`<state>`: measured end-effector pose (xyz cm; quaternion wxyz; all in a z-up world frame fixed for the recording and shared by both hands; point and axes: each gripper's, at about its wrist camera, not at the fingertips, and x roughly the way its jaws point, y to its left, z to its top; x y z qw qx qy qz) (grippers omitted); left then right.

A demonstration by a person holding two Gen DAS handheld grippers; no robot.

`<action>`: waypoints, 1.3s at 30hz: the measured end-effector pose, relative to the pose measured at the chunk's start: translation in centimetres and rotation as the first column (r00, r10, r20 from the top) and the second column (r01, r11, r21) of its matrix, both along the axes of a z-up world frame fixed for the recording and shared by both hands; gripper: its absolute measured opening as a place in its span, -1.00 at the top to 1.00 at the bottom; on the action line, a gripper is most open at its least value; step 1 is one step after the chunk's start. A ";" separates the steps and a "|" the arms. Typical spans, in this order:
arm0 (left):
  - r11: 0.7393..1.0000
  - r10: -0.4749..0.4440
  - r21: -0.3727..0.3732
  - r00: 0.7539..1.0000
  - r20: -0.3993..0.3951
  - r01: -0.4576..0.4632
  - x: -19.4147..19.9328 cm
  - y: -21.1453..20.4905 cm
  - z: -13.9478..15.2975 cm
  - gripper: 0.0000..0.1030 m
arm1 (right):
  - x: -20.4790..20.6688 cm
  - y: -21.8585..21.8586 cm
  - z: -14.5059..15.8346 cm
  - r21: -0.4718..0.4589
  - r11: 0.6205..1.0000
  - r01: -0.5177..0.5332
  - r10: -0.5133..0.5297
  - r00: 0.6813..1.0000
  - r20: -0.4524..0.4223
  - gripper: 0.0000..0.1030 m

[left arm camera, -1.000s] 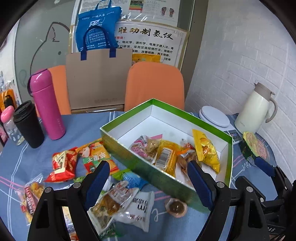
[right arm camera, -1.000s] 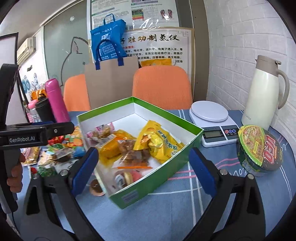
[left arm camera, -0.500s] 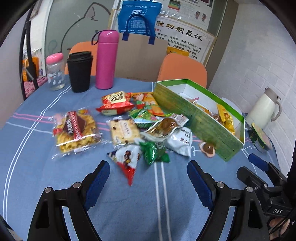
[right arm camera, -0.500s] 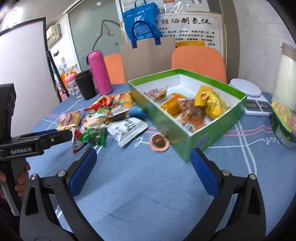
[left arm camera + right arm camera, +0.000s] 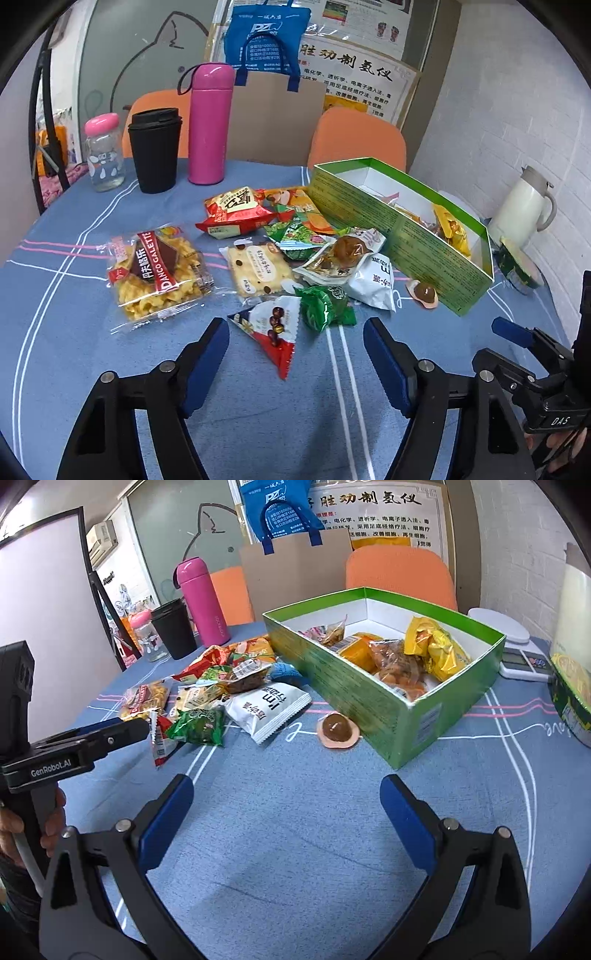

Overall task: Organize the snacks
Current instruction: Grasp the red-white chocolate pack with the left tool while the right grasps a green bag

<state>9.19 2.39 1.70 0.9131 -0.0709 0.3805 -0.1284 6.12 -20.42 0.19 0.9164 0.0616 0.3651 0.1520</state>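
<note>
While several yellow and orange packets already sit inside the green cardboard box [image 5: 369, 686], a loose heap of wrapped snacks [image 5: 295, 251] lies just left of it on the blue tablecloth [image 5: 295, 830]. Both the left gripper [image 5: 295, 354] and the right gripper [image 5: 286, 808] hover above bare cloth with jaws spread wide, holding nothing.

Blue-clothed table [image 5: 55, 314] with loose snack packets [image 5: 258, 266], green box [image 5: 354, 686], pink flask [image 5: 208, 125], black cup [image 5: 155, 147].

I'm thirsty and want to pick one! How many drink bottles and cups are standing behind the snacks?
3. The little clear bottle with a pink cap stands farthest left, the black cup is next to it, and the tall pink bottle is on the right. More might hide outside the picture.
</note>
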 end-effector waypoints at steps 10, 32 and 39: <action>0.999 -0.051 -0.001 0.995 -0.090 0.051 4.1 0.5 -2.5 0.49 | 0.6 3.8 -0.5 -0.032 0.994 -0.100 0.099 0.994 -0.038 -0.81; 0.998 -0.044 -0.055 0.998 -0.048 0.041 -3.1 5.8 -2.5 0.46 | 7.8 12.6 -2.3 -0.125 0.973 -0.192 0.180 0.979 -0.099 -0.10; 0.999 -0.031 -0.020 0.996 -0.078 0.029 -2.5 5.1 -3.5 0.07 | 7.3 11.5 -2.5 -0.090 0.980 -0.177 0.168 0.980 -0.102 0.27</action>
